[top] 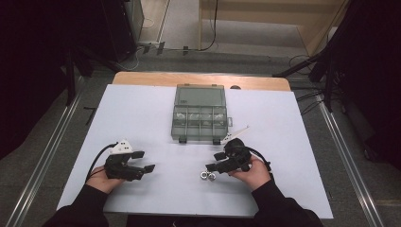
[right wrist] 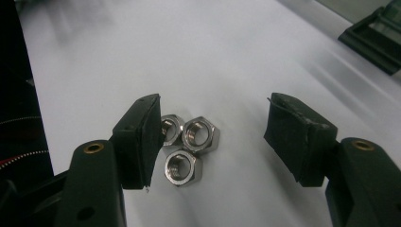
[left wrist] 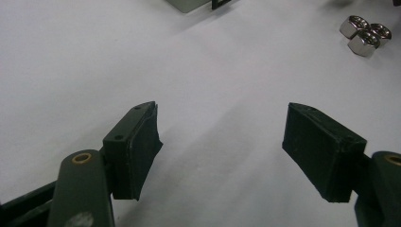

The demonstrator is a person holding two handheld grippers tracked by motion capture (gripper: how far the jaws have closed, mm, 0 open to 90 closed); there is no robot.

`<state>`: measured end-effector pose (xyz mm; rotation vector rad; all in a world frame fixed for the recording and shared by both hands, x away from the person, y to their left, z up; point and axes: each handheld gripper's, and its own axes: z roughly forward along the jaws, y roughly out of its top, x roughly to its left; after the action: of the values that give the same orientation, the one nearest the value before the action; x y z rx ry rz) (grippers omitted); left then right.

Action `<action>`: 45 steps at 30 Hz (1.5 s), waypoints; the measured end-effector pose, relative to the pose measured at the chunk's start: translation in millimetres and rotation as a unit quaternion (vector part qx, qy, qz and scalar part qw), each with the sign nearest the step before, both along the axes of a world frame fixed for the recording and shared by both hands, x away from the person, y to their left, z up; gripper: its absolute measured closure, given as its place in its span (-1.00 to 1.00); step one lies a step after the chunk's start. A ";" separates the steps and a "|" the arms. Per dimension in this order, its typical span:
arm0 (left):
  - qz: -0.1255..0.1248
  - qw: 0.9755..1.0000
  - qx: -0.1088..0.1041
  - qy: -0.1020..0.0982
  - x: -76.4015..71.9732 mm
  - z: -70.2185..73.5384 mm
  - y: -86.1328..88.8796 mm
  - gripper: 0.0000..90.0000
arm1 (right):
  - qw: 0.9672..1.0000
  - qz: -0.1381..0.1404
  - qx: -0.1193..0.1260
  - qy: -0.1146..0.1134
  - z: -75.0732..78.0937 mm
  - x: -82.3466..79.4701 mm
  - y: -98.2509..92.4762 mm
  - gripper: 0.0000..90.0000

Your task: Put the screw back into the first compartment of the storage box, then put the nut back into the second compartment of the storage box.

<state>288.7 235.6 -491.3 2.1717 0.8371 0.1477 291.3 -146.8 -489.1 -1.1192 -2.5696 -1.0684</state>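
Three steel hex nuts (right wrist: 189, 144) lie bunched together on the white sheet, small in the high view (top: 207, 176) and at the top right of the left gripper view (left wrist: 365, 33). My right gripper (right wrist: 213, 137) hovers just over them with its jaws open; the nuts sit close to the left pad, apart from the right one. From above, the right gripper (top: 213, 161) points left toward the nuts. My left gripper (top: 144, 161) rests at the left, open, with bare sheet between its pads (left wrist: 222, 142).
A smoky transparent compartment box (top: 200, 113) stands open at the table's middle, lid tilted back; its dark latch edge (right wrist: 373, 40) shows beyond the right gripper. The white sheet (top: 142, 118) covers a wooden table (top: 142, 78).
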 end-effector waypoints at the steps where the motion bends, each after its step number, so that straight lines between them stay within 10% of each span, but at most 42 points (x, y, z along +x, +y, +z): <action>1: -0.001 1.000 0.001 0.000 0.1 0.2 -0.1 -0.39 | 1.000 0.000 -0.001 -0.001 -0.7 -0.5 -0.4 -0.16; 23: -0.004 1.000 0.001 -0.001 1.7 0.3 -1.8 -0.40 | 1.000 -0.005 -0.024 0.006 -11.5 -1.9 0.4 -0.07; 45: -0.005 1.000 0.006 -0.002 -1.1 0.0 -1.6 -0.40 | 0.997 0.015 -0.064 -0.036 -9.7 -7.2 18.4 0.10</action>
<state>287.6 233.9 -491.3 2.1858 0.8245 0.1506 284.1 -128.3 -498.8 -1.0843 -2.7374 -0.9669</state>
